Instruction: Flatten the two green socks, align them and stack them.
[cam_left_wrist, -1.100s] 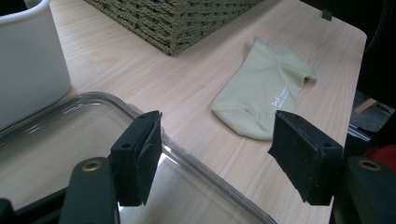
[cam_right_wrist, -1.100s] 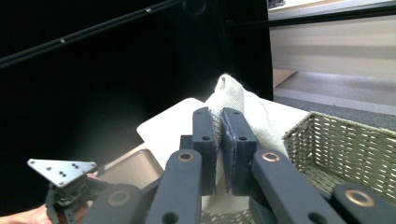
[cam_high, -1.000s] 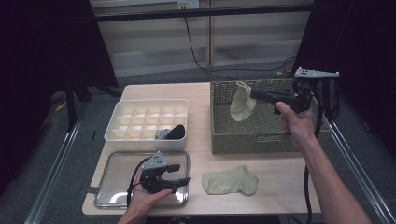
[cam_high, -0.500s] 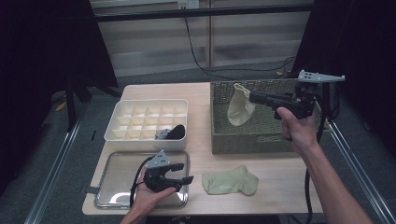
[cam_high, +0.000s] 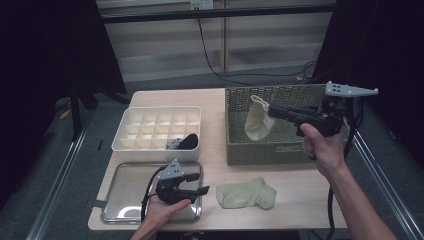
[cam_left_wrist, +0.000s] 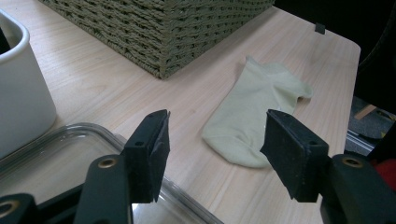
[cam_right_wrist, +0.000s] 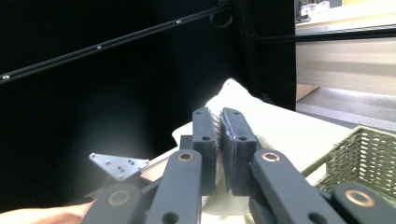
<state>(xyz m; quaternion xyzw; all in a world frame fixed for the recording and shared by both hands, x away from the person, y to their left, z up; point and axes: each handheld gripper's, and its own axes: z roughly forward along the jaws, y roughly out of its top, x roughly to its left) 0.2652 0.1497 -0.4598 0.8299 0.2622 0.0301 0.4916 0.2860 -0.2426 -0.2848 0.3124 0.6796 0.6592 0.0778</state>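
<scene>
Right gripper (cam_high: 272, 110), upper right, clamped on 1 hanging pale sock (cam_high: 258, 119) above wicker basket (cam_high: 280, 147), apparently lifting it out. Left gripper (cam_high: 202, 184), lower left, jaws apart, just been closing on nothing, aimed at second sock (cam_high: 246, 194) flat on table (cam_high: 295, 190).

We see the pale wooden table (cam_high: 300, 200) evenly lit from above, while black surrounds swallow the high view at nine and three o'clock. The clear plastic tray (cam_high: 125, 175) gives off a soft sheen, and shadows beneath the woven olive wicker basket (cam_high: 280, 145) are faint. In the left gripper view the near black jaws blur slightly; the pale green sock (cam_left_wrist: 252, 116) is sharp. In the right gripper view, bright daylight glares at two o'clock against deep darkness.
</scene>
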